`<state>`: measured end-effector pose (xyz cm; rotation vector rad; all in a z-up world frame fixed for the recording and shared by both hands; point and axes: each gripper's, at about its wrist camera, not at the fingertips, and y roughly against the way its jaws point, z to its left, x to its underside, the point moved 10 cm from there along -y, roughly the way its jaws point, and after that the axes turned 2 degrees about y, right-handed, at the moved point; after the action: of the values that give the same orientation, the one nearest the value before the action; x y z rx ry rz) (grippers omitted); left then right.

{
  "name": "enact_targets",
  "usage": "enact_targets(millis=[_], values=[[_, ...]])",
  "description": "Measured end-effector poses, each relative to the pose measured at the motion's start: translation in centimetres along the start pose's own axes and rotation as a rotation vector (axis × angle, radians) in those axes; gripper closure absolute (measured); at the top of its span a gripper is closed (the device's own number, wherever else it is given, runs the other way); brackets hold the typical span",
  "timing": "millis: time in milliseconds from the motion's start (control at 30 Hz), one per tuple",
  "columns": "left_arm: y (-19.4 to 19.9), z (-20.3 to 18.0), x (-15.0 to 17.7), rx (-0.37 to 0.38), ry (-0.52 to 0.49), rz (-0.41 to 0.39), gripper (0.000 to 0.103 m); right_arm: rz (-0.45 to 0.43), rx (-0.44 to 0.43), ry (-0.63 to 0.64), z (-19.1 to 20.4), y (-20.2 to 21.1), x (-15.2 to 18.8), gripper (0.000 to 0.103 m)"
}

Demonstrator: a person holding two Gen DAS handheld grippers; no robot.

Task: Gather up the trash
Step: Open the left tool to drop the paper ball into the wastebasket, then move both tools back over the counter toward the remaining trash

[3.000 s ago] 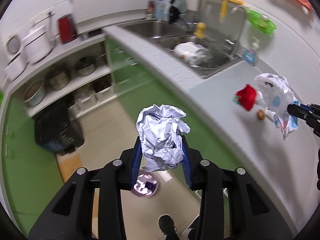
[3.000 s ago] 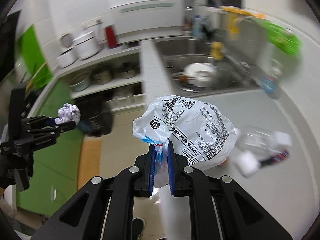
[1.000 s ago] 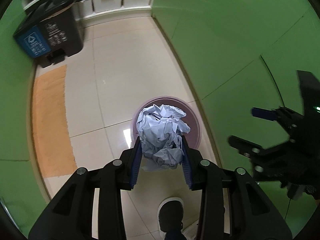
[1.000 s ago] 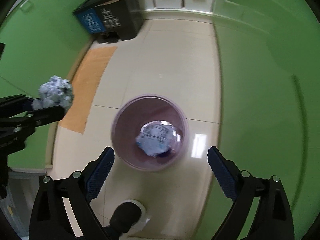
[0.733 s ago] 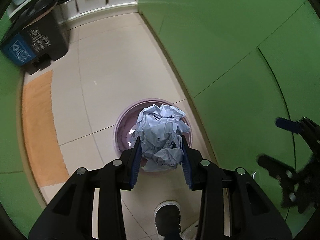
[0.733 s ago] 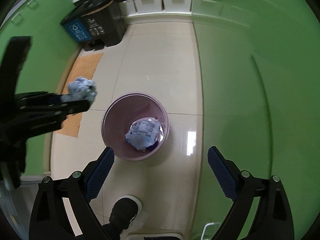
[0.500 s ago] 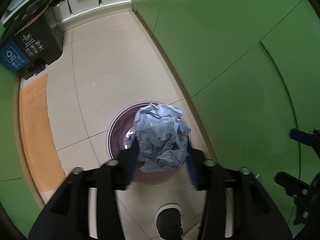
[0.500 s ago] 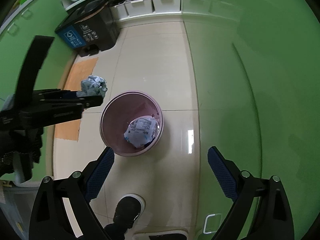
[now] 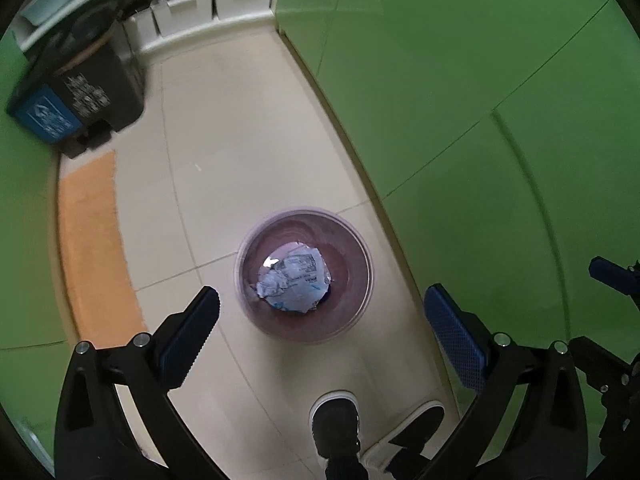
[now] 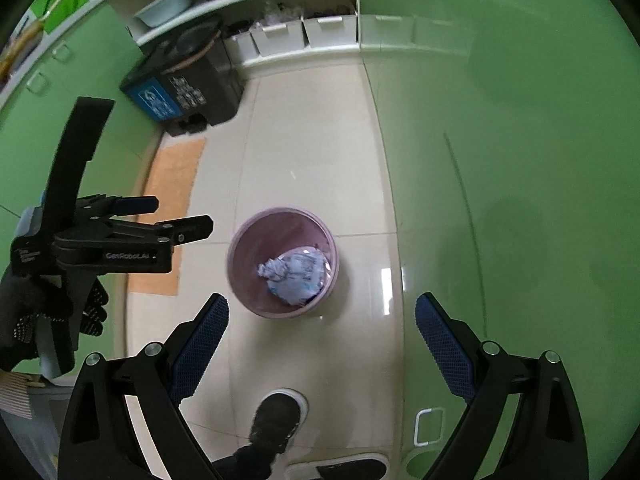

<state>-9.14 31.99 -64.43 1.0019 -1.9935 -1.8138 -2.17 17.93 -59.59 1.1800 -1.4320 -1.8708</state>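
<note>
I look down at the floor through both cameras. The pink bin [image 9: 305, 276] sits in the middle of the left wrist view, on the pale tiles, close to the green cupboard wall [image 9: 460, 100] on the right. Inside it lie the crumpled paper ball [image 9: 272, 282] and the printed plastic bag [image 9: 306, 280], touching each other. In the right wrist view I see the same pink bin [image 10: 283, 262] in the middle with the paper ball [image 10: 273, 270] on the left and the bag [image 10: 302, 270] on the right.

An orange mat [image 9: 94, 248] lies on the left of the floor. A black bin with a blue label [image 9: 68, 96] stands in the upper left, and white boxes [image 9: 208, 8] sit on the low shelf at the top. My black shoe [image 9: 335, 426] pokes in at the bottom. Nothing blocks the way to the pink bin.

My left gripper [image 9: 320, 332] has its tongs spread wide with nothing between them. My right gripper [image 10: 322, 340] is spread wide too, and holds nothing.

A second ago the left tongs pinched the paper ball over the bin. They have just been opening, and now the ball lies in the bin beside the bag. The bin looks smaller now in both views.
</note>
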Motion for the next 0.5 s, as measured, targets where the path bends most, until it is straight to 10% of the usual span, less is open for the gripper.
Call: enact_targets(millis=[500], values=[[26.7, -1.5, -5.1, -0.037, 0.008, -0.139, 0.003, -0.153, -0.072, -0.011, 5.5, 21.9, -7.0, 0.006]])
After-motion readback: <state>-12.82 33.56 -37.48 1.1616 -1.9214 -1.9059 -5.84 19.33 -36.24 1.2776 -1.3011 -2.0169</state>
